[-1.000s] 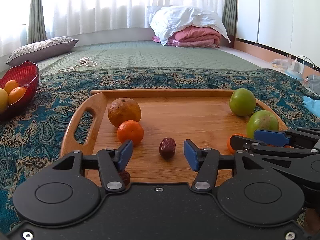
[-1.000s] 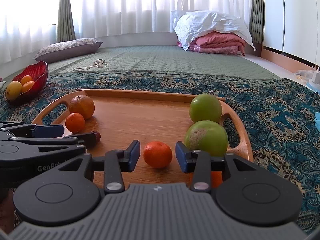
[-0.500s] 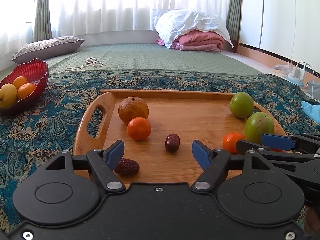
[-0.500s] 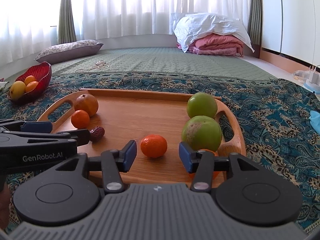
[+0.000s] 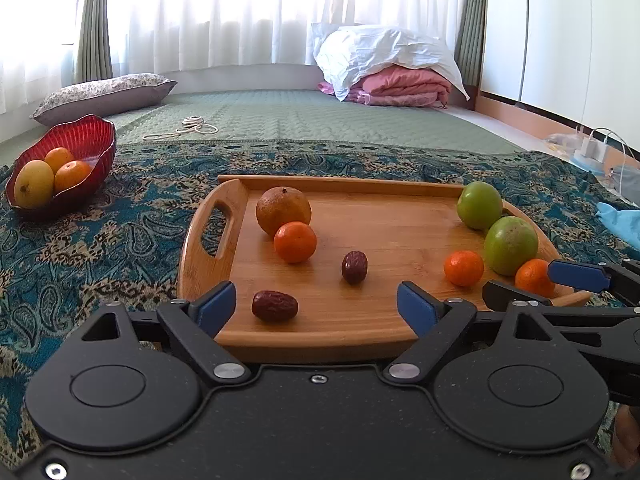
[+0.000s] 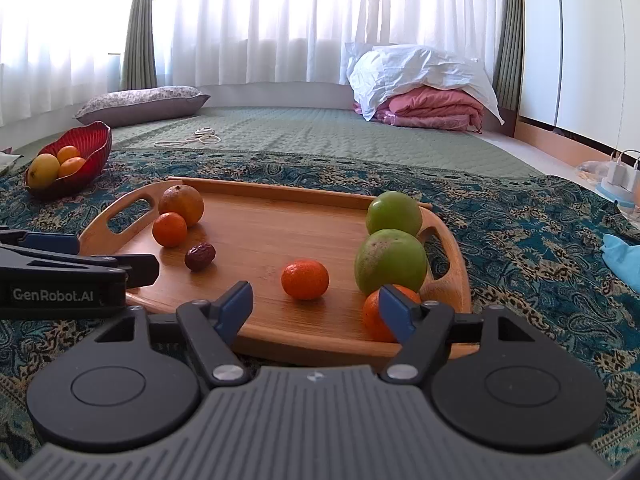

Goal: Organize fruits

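A wooden tray (image 5: 400, 216) lies on a patterned blue cloth. It holds a large brownish orange (image 5: 283, 209), small mandarins (image 5: 295, 241) (image 5: 463, 267) (image 5: 534, 278), two green fruits (image 5: 479, 205) (image 5: 510, 245) and two red dates (image 5: 354, 266) (image 5: 275, 305). My left gripper (image 5: 316, 304) is open and empty at the tray's near edge, the near date between its fingers' line. My right gripper (image 6: 316, 308) is open and empty at the tray's near edge, behind a mandarin (image 6: 305, 279); its right finger overlaps another mandarin (image 6: 374, 316).
A red bowl (image 5: 86, 142) with a yellow fruit and mandarins sits on the cloth at far left. A pillow (image 5: 104, 94), a cord (image 5: 188, 130) and folded bedding (image 5: 392, 76) lie on the green mat behind. A charger (image 6: 620, 172) and blue cloth (image 6: 624, 256) lie right.
Both grippers have pulled back from the tray and opened wider. More of the tray shows, including the near date and the right-hand mandarins.
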The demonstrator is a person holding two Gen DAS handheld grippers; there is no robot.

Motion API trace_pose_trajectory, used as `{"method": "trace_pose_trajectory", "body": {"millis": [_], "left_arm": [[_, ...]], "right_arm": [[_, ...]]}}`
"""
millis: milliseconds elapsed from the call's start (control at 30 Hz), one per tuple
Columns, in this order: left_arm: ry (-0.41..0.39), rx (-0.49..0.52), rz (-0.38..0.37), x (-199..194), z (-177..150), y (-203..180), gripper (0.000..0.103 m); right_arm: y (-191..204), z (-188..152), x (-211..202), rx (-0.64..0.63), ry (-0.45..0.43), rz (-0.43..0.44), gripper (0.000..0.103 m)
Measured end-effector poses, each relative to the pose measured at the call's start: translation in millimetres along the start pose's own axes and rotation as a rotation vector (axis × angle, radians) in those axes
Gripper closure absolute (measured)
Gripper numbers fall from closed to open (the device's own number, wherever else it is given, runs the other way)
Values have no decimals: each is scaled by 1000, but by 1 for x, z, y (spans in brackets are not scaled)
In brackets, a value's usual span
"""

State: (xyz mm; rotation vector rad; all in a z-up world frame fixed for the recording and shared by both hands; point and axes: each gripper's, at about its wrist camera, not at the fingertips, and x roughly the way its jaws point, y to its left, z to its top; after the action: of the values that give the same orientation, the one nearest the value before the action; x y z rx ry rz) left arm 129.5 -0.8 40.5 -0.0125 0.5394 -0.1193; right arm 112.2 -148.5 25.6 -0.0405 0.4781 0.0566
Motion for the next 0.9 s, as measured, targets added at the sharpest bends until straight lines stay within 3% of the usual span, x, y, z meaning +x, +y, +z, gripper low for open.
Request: {"method": "trace_pose_trajectory", "body": {"millis": [67, 467, 900], "left_arm": [[-3, -4, -3, -4, -3, 1, 6], [40, -10, 7, -13, -26, 4, 6], [94, 2, 51, -5, -42, 6, 6]], "right_arm": [[-2, -2, -2, 7, 2, -1, 19], [5, -19, -16, -21, 2, -27, 14], [-3, -38, -7, 38, 61, -62, 14]]}}
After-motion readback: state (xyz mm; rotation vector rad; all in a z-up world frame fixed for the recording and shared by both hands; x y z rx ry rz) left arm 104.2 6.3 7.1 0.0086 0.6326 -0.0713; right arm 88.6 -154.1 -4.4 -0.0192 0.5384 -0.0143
